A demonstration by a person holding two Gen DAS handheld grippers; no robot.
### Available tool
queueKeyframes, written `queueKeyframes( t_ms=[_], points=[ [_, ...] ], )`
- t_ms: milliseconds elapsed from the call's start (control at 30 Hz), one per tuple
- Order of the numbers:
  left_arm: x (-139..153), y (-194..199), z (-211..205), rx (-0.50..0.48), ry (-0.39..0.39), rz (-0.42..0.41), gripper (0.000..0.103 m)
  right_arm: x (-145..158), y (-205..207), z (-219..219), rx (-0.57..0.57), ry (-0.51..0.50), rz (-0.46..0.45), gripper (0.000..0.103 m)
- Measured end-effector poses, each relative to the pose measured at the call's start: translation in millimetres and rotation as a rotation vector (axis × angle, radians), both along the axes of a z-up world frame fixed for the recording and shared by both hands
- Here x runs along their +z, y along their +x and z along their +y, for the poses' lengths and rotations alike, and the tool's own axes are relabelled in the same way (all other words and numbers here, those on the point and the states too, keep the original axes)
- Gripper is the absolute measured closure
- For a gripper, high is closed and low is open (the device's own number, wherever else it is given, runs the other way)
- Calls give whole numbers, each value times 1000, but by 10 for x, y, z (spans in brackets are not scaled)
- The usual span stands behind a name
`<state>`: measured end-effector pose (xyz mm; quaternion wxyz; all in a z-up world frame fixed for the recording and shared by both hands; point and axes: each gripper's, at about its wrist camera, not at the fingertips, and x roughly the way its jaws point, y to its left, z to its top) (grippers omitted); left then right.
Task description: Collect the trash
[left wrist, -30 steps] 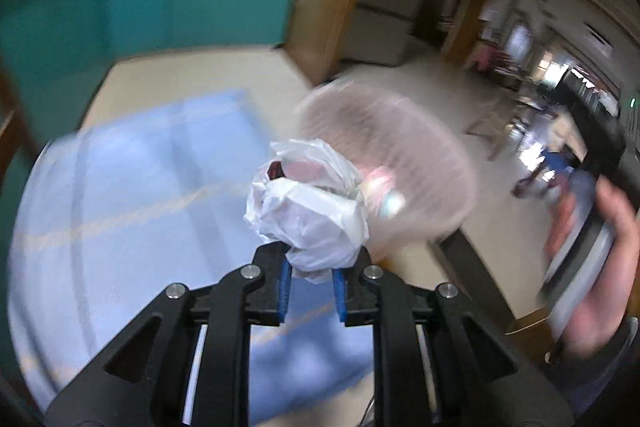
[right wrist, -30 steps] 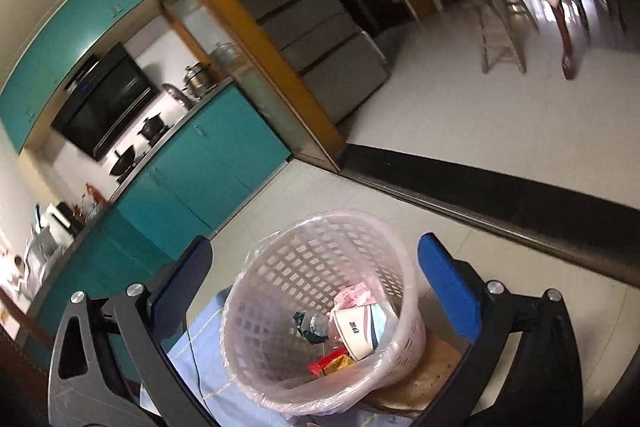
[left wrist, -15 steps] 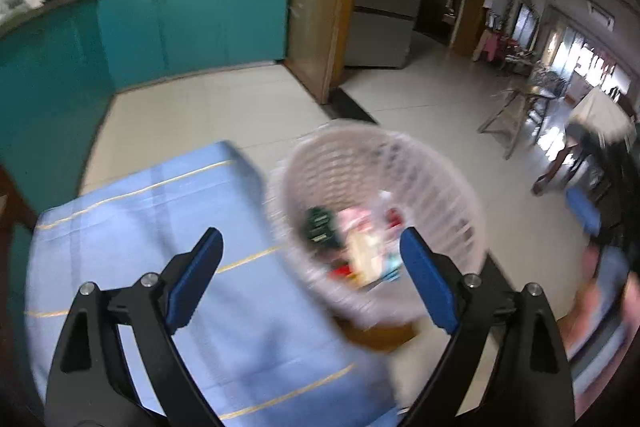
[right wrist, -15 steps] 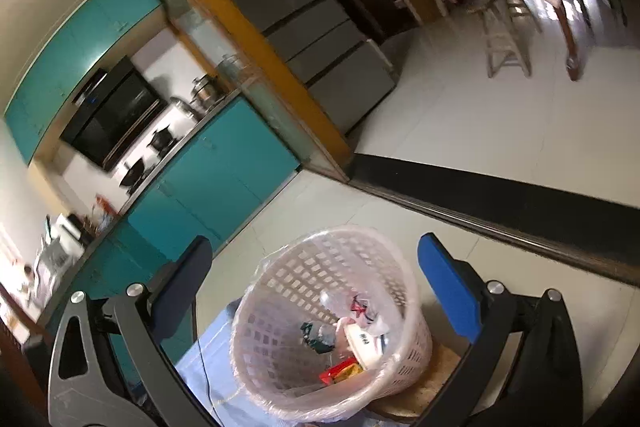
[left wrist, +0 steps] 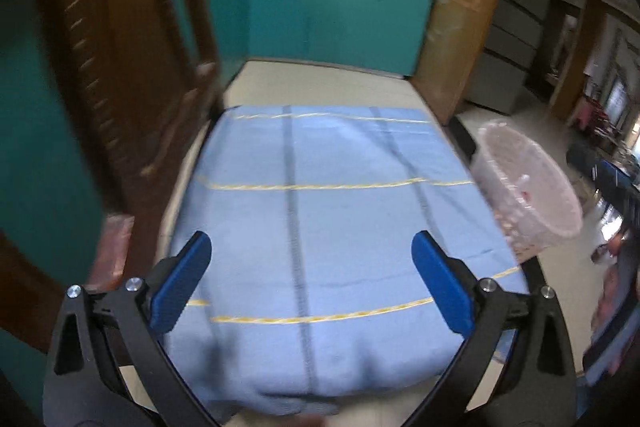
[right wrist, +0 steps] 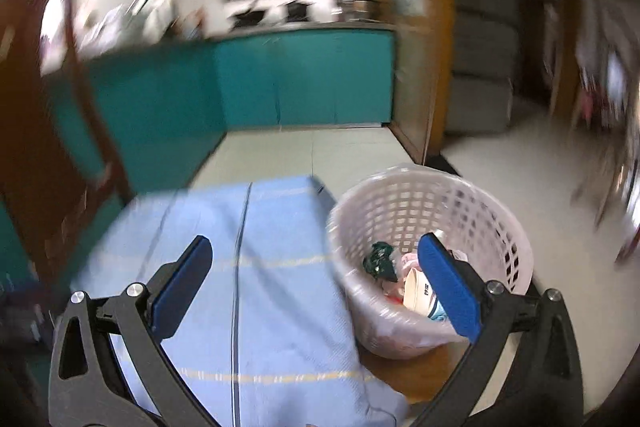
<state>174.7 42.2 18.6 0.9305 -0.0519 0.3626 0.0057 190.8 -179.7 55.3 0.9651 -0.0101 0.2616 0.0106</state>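
Note:
A pale pink mesh trash basket (right wrist: 436, 227) stands beside the right edge of a table with a blue cloth (right wrist: 256, 291). It holds several pieces of trash, among them a paper cup (right wrist: 418, 291) and a dark green wrapper (right wrist: 378, 257). The basket also shows in the left wrist view (left wrist: 532, 195) at the right. My left gripper (left wrist: 312, 281) is open and empty above the blue cloth (left wrist: 320, 195). My right gripper (right wrist: 316, 285) is open and empty over the table's right edge, its right finger in front of the basket.
Teal cabinets (left wrist: 336, 23) run along the back with a stove top and pots. A dark wooden chair (left wrist: 120, 67) stands at the table's left. A wooden door frame (left wrist: 456, 39) is at the back right. The other hand and gripper (left wrist: 612, 267) show at the far right.
My left gripper opened and let go of the crumpled white bag at the basket, then swung left over the table. The right gripper also turned left; the basket now sits at its right.

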Motion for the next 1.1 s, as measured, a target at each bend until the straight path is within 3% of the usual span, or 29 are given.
queueKeyframes(
  t_ms=[100,267,533,733,1100],
  points=[
    [0,-39,156,21,-29,9,3,-140,-61,288,59,-5,47,3],
    [-36,-14,-35,-12,11,31,3,-262,-75,485,84,-22,85,3],
    [-50,-32,-333,-44,46,26,3,-335,-57,461,76,-11,111,3],
    [-12,-43,-268,-11,10,3,3,-358,-50,471,79,-10,121,3],
    [3,-43,-245,2,17,-9,3,-386,-34,483,80,-12,129,3]
  ],
)
